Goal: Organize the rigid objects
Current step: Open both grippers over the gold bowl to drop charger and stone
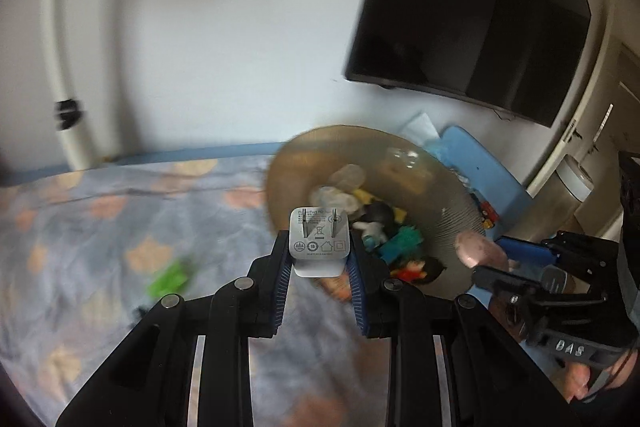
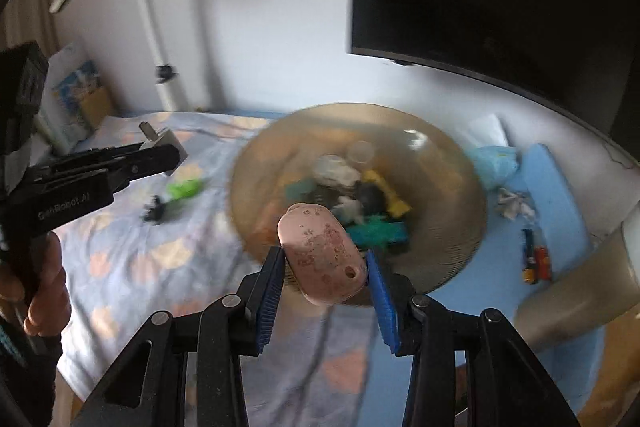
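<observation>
**A:** What am I holding on the left?

**B:** My left gripper (image 1: 319,259) is clamped on a white charger plug (image 1: 319,241), a smooth rounded plastic block with two flat metal prongs pointing up and away and grey printed marks on its face. The ribbed blue pads (image 1: 283,281) press its two sides. It hangs above the bed, just at the near rim of the bowl (image 1: 452,223).

**A:** And the right?

**B:** My right gripper (image 2: 325,267) grips a pink case (image 2: 320,253), an oval, pebble-shaped shell with worn reddish blotches and a small hole near its lower end. It tilts, long axis running up-left, over the bowl's near rim (image 2: 460,247).

**A:** The bowl itself?

**B:** Wide, round, translucent brownish with fine concentric ridges. Inside is a blurred heap of small hard toys: a teal piece (image 2: 378,231), a yellow one (image 2: 390,197), white and dark bits.

**A:** Anything still out?

**B:** A green toy (image 2: 183,189) and a small black piece (image 2: 154,209) lie on the patterned sheet (image 2: 132,251), left of the bowl. A hand (image 2: 42,291) grips the left tool's handle.
</observation>
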`<state>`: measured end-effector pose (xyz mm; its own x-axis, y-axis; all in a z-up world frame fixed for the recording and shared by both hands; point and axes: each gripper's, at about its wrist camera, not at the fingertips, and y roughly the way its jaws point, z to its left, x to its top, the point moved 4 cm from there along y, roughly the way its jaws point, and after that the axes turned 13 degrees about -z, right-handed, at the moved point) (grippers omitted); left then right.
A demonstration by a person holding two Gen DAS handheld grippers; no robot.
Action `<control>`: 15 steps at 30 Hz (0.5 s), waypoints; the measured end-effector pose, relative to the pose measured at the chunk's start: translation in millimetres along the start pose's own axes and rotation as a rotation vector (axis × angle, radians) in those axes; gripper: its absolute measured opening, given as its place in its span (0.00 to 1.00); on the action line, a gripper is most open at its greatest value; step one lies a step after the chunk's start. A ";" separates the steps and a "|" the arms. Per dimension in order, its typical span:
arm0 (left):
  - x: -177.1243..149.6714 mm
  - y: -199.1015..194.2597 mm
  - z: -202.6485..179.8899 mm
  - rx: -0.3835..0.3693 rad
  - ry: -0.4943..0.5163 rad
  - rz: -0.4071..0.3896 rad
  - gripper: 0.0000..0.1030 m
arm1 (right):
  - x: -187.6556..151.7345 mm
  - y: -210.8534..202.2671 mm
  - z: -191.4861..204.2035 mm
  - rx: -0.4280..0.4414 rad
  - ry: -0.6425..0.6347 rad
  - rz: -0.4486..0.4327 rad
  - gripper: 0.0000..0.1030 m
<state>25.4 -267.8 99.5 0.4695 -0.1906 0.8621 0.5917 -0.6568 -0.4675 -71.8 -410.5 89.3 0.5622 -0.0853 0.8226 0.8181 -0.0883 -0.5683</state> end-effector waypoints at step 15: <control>10.9 17.9 -1.2 0.026 -0.023 -0.048 0.77 | -11.9 34.9 -39.6 -0.073 0.156 0.061 0.57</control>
<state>40.3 -282.5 100.8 0.4550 -0.1423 0.8791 0.6307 -0.6454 -0.4309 -54.7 -451.9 58.9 0.5802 -0.2455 0.7766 0.7688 -0.1496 -0.6217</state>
